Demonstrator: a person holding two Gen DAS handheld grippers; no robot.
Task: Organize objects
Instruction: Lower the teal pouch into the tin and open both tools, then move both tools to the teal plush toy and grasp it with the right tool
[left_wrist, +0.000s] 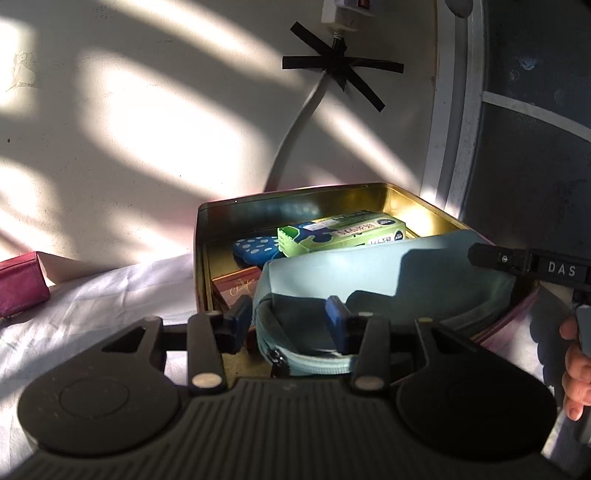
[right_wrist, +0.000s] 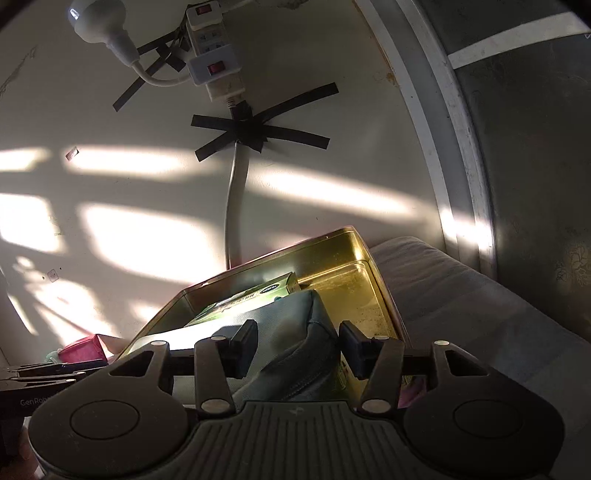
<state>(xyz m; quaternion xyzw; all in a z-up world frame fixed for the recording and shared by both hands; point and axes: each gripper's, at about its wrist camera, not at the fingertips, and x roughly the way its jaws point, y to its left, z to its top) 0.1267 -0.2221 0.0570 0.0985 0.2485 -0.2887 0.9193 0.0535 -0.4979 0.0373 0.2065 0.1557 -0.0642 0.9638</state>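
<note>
A gold tin box (left_wrist: 207, 236) stands on the white cloth against the wall. Inside lie a green carton (left_wrist: 343, 232), a blue dotted item (left_wrist: 255, 249) and a red-brown box (left_wrist: 236, 284). A light blue zip pouch (left_wrist: 369, 273) lies across the tin's near side. My left gripper (left_wrist: 288, 321) is open, its blue pads either side of the pouch's left end. My right gripper (right_wrist: 297, 343) is open around the pouch's right end (right_wrist: 295, 332); the tin (right_wrist: 343, 258) and carton (right_wrist: 251, 295) lie beyond. The right gripper's finger also shows in the left view (left_wrist: 524, 262).
A magenta pouch (left_wrist: 20, 288) lies at the left on the white cloth (left_wrist: 110, 295). A power strip (right_wrist: 218, 55) and its cable, taped with black strips, hang on the wall behind the tin. A grey cushion (right_wrist: 480, 314) lies to the right.
</note>
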